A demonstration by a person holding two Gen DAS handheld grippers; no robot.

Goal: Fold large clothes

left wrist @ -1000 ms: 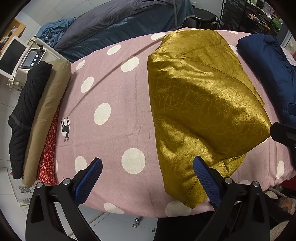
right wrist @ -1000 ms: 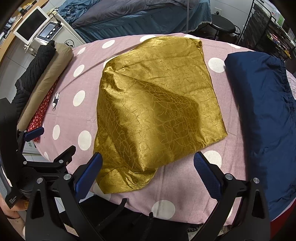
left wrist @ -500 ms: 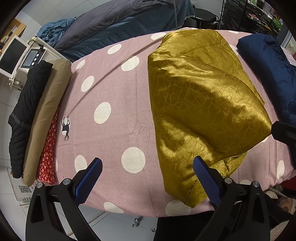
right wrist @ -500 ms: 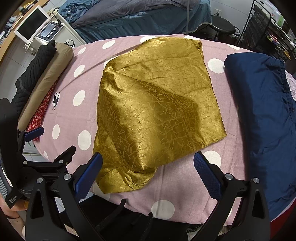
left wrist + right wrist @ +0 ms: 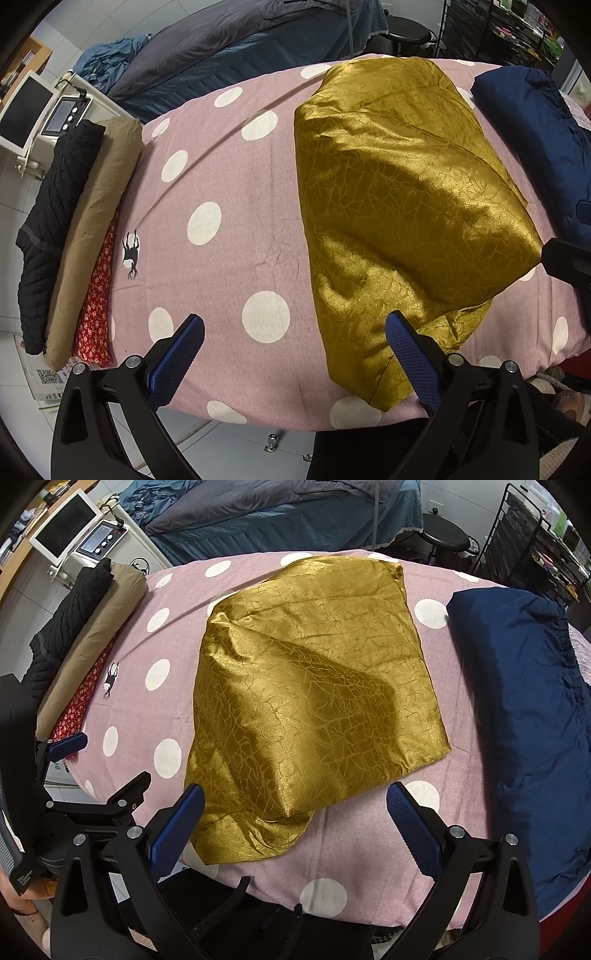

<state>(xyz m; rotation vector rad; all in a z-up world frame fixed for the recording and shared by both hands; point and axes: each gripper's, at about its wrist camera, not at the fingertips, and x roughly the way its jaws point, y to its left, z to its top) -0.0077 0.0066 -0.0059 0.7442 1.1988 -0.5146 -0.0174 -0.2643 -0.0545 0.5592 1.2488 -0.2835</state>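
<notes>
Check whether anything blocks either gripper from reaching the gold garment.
Nothing visible does. The gold garment lies uncovered on the polka-dot sheet, and both the left gripper and the right gripper are open just short of its near edge.

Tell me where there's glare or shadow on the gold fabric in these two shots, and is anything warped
Left wrist view: bright sheen across the gold fabric, its near-right edge dimmer; fisheye bends the polka-dot bedspread into a dome. Right wrist view: a dark shadow patch sits mid-fabric, glare streaks left of it; dark corners vignette both.
</notes>
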